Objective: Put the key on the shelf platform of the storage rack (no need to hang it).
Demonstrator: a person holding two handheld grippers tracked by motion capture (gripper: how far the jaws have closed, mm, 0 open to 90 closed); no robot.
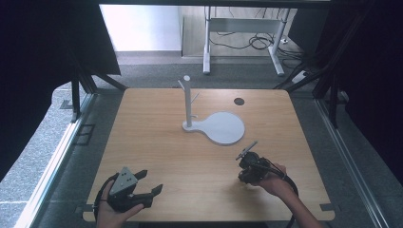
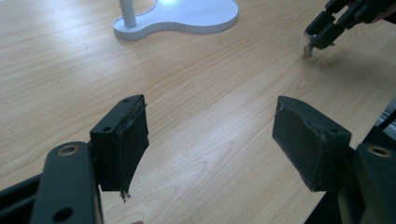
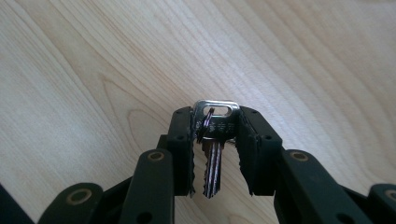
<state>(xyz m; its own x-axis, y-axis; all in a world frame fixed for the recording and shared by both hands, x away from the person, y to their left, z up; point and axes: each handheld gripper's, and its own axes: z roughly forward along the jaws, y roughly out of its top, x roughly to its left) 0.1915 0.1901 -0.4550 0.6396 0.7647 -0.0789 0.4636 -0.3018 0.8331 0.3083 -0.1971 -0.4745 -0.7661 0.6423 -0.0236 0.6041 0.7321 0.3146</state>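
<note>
A small metal key (image 3: 214,140) on a ring is pinched by its head between the closed jaws of the right gripper (image 3: 215,133), above the wooden table (image 1: 157,156), near a white peg stand (image 1: 216,124). Left gripper (image 2: 210,140) is held wide open, w/ nothing in it. Key is judged light, stiff, slippery; best gripped at the flat head.

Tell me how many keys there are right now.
1. The key is pinched by its head in the right tool, blade pointing back toward the hand, with a small ring through it. Another key could be hidden behind it.
</note>
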